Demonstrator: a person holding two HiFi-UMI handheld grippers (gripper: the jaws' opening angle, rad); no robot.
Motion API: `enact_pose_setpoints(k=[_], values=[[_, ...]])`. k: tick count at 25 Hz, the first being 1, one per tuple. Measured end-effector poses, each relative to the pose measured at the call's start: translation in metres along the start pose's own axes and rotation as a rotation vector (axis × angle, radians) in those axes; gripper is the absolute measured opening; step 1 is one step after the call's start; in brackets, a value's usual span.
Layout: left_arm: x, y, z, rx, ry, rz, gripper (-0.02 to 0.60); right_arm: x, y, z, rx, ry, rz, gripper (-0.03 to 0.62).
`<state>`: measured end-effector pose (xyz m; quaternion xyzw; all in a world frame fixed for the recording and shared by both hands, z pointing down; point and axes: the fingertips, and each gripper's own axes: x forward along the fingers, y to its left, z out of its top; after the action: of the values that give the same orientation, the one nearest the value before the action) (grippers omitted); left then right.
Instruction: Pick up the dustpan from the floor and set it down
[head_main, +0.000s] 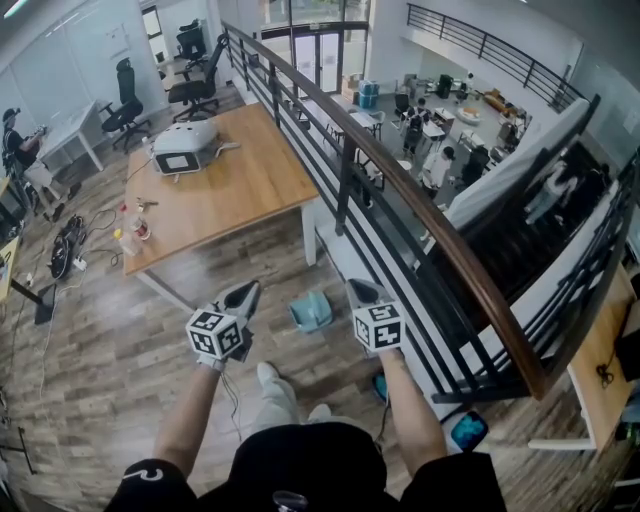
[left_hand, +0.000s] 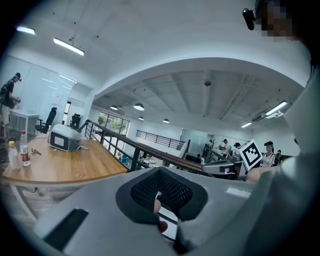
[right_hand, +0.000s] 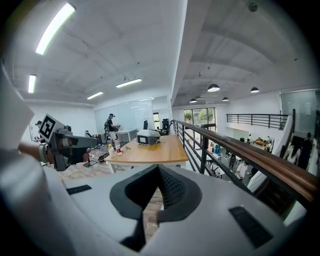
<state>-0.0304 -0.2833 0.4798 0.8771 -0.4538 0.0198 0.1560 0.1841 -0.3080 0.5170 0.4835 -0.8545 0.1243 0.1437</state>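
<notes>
**Both tongs clenched and empty, dustpan untouched on the floor**

The left tongs and the right tongs are each clamped tight on nothing, held side by side. Between their tips and well below them, the pale blue dustpan lies on the wooden floor. The railing runs past on the right tongs' side. To my eye the pickup hasn't begun. Next, one pair must drop down, spread its jaws and close on the pan's edge or handle.

Open-plan office mezzanine w/ wooden desk, swivel chairs, railing over workstations below.
</notes>
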Motion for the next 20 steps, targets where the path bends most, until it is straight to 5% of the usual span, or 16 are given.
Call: enact_pose_setpoints(k=[20], values=[[-0.011,0.012,-0.008,-0.015,0.000,0.018,-0.003,0.004,0.014,-0.010,0.001,0.031,0.008,-0.005]])
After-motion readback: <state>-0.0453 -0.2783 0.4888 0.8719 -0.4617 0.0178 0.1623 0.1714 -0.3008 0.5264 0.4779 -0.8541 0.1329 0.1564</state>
